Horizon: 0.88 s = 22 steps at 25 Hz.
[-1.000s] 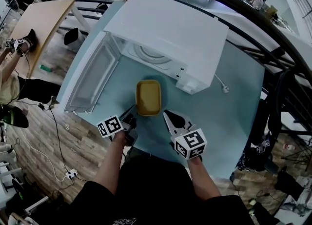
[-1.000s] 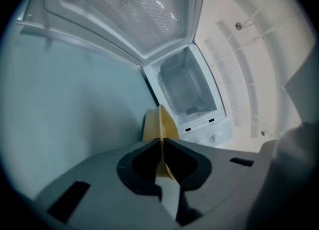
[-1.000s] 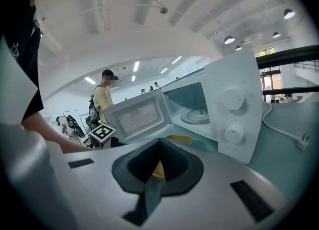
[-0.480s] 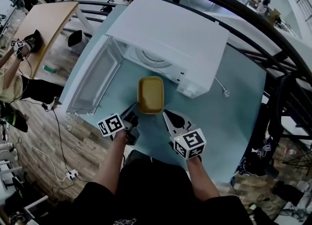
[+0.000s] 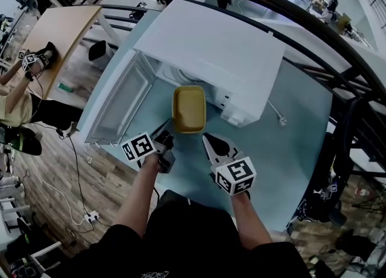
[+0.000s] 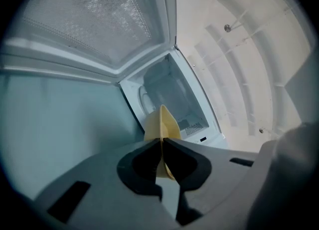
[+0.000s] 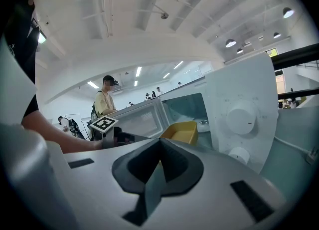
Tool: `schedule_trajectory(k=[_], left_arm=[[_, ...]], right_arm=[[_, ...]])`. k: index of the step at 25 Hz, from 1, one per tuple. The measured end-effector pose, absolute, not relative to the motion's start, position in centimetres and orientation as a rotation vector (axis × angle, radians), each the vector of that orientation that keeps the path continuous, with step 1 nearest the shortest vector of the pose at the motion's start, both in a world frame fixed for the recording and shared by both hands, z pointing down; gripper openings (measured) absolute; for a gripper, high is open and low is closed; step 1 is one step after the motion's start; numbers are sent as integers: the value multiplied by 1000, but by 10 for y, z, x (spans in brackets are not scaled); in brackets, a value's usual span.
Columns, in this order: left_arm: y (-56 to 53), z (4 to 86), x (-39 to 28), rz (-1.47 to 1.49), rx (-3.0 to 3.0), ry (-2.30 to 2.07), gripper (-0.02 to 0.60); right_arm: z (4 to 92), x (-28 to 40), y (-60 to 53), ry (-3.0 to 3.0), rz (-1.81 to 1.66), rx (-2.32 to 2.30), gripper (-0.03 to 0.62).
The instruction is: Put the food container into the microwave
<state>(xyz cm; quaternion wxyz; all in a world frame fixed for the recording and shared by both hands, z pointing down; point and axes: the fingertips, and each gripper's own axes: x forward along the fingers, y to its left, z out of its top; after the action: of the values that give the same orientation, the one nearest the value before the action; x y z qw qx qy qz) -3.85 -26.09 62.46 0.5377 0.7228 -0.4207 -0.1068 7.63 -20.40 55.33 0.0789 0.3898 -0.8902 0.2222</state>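
Left gripper (image 5: 167,135) pinches container (image 5: 189,109) at near-left rim. Right gripper (image 5: 211,144) pressed together, empty, just beside near-right corner. Container mid-table at microwave (image 5: 211,47) mouth, long axis near edge to far edge, aimed into cavity; left likely carries it in alone.

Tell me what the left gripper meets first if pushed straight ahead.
The left gripper grips the yellow container; carried straight on, that would probably enter the open microwave and meet its floor or back wall first.
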Motion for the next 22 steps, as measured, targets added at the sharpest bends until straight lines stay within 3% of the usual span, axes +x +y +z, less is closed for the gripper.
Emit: schedule_trajectory(k=[22], left_arm=[[-363,606,-36,-278,1787,-1019,26]], right_arm=[[546,73,-249,-2675,679,1219,5]])
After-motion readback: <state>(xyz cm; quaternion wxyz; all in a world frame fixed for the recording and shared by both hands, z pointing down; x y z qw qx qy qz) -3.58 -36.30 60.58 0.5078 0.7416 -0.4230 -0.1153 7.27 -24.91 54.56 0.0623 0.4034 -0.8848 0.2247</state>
